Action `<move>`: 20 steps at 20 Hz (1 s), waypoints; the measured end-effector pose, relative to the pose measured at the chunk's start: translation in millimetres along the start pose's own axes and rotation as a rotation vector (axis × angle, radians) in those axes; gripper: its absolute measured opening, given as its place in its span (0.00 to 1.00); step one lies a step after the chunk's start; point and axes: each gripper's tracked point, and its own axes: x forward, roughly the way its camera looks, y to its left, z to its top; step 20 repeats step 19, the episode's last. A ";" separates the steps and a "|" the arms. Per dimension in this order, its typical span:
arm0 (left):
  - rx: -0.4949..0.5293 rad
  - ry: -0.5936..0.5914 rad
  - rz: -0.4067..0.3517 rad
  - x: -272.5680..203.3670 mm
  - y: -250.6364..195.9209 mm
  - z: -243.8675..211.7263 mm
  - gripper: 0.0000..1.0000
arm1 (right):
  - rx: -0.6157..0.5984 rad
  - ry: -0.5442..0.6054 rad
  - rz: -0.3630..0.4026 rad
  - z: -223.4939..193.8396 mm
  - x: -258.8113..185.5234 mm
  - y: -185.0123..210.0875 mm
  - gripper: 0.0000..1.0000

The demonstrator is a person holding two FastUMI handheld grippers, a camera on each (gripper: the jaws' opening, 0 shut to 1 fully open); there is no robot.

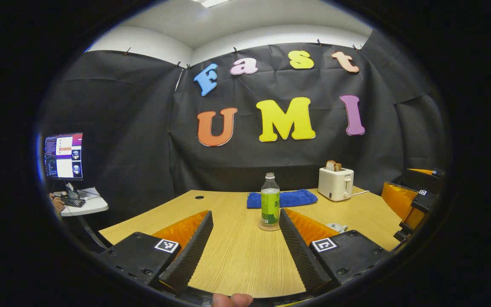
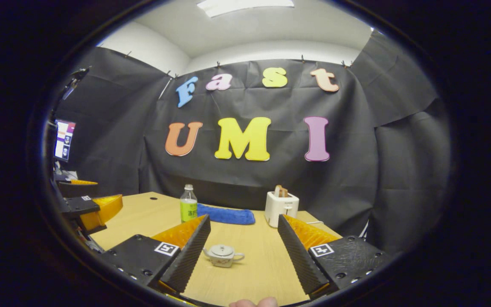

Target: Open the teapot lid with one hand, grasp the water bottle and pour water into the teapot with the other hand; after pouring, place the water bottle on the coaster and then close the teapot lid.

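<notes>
In the left gripper view, my left gripper (image 1: 245, 247) stands spread wide, holding nothing, lined up on the water bottle (image 1: 270, 200), which stands upright on the coaster (image 1: 269, 227), where the task wants it. In the right gripper view, my right gripper (image 2: 243, 251) gapes empty behind the teapot (image 2: 222, 255), its lid (image 2: 222, 250) seemingly on. This fits start or finish.

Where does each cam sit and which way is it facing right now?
Left gripper view: rides the left gripper, looking across the table at the water bottle on its coaster; own open fingers and a fingertip at the bottom edge.
Right gripper view: rides the right gripper, aimed at the teapot, lid on; own open fingers below.
Shared: bottle, blue towel, toaster, and each shows the other gripper at its edge.
</notes>
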 end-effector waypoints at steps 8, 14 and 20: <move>-0.013 0.007 -0.020 2.7 -4.3 -4.2 0.97 | 0.010 -0.007 0.008 -2.8 -1.2 7.3 0.95; -0.022 0.002 -0.022 3.9 -0.4 2.7 0.97 | 0.016 -0.022 0.006 0.0 2.8 12.0 0.95; -0.025 0.016 -0.027 4.6 -1.7 0.1 0.97 | 0.019 -0.007 0.004 -6.3 3.6 12.1 0.95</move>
